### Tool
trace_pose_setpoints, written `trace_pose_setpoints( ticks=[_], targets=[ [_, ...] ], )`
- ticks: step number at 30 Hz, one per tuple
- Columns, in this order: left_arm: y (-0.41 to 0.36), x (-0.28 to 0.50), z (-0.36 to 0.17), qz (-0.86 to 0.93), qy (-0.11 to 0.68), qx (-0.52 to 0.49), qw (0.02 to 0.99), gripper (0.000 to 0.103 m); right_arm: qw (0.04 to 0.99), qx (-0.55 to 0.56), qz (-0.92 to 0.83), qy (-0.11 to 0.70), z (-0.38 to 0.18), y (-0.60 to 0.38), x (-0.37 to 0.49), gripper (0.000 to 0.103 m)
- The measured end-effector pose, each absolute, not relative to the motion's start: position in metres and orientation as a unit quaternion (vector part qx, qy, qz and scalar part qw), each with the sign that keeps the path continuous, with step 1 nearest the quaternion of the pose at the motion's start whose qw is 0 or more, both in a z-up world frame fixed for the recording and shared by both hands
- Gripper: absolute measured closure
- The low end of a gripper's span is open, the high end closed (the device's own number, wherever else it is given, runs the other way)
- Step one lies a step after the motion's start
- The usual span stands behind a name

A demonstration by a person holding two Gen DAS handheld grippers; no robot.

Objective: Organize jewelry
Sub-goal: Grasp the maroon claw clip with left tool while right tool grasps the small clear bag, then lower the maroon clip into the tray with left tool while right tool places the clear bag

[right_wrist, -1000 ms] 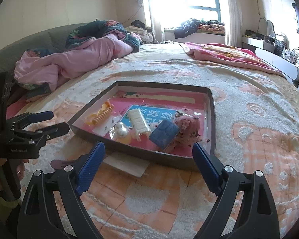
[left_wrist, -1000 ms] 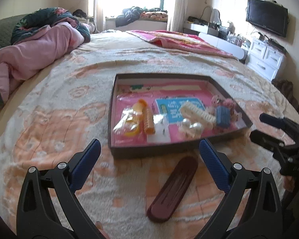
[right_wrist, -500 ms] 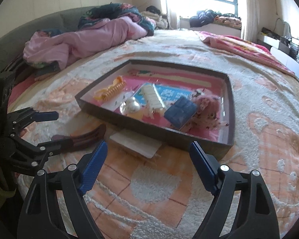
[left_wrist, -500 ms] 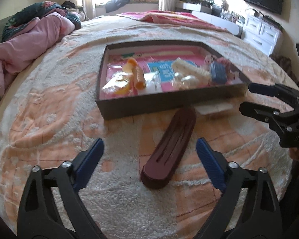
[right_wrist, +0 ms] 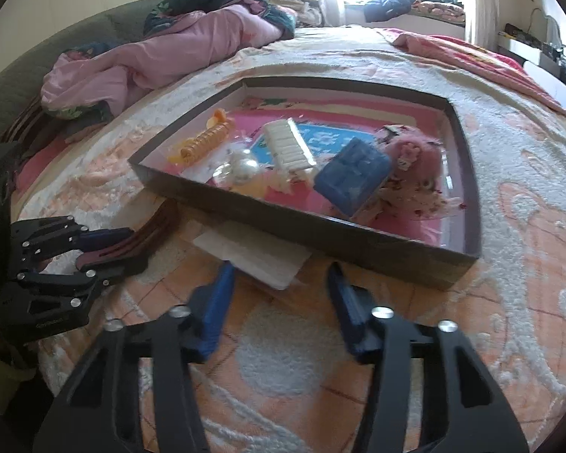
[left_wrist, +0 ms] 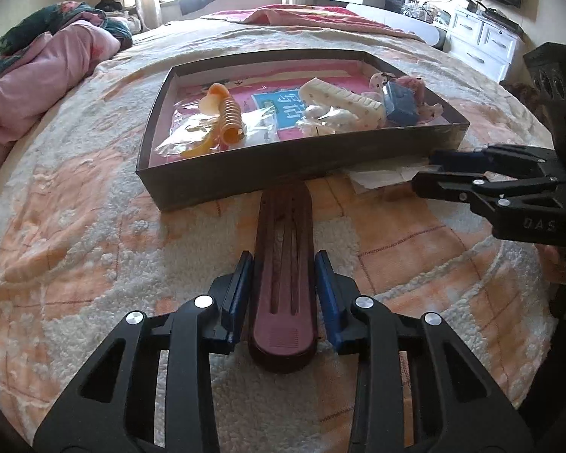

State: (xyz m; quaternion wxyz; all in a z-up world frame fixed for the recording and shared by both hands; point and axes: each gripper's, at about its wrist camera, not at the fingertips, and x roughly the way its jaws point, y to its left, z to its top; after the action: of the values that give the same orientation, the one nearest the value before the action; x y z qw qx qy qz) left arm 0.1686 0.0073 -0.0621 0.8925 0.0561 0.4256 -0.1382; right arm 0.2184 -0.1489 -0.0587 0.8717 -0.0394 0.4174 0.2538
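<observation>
Since your left gripper (left_wrist: pixel 283 287) has its pads closed against the near end of the dark red hair clip (left_wrist: pixel 285 260) lying on the bed blanket (left_wrist: pixel 94 264), treat it as light, rigid, smooth plastic: grip its long sides. Its far tip meets the tray (left_wrist: pixel 283 162). Rightward, your right gripper (right_wrist: pixel 279 294), half-open and empty, nears the white packet (right_wrist: pixel 253 256).

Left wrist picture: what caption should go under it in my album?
Left tool closes around a long maroon hair clip on the blanket, just before the tray of hair accessories.
</observation>
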Motion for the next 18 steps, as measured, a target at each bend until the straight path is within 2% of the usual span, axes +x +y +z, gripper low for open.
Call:
trace_pose_setpoints(
  ticks=[2,8,18],
  targets=[
    [0.009,0.169,-0.062,-0.139,0.427,0.048,0.892,0.077,0.873,-0.043,0.256,0.413,-0.057,-0.148,0.214,0.071],
    [0.013,0.166,-0.057,-0.136,0.424,0.032,0.895,0.078,0.876,-0.053,0.257,0.404,-0.054,-0.146,0.203,0.08],
    [0.022,0.161,-0.036,-0.142,0.398,0.001,0.906,0.078,0.883,-0.068,0.259,0.385,-0.045,-0.14,0.183,0.086]
  ],
)
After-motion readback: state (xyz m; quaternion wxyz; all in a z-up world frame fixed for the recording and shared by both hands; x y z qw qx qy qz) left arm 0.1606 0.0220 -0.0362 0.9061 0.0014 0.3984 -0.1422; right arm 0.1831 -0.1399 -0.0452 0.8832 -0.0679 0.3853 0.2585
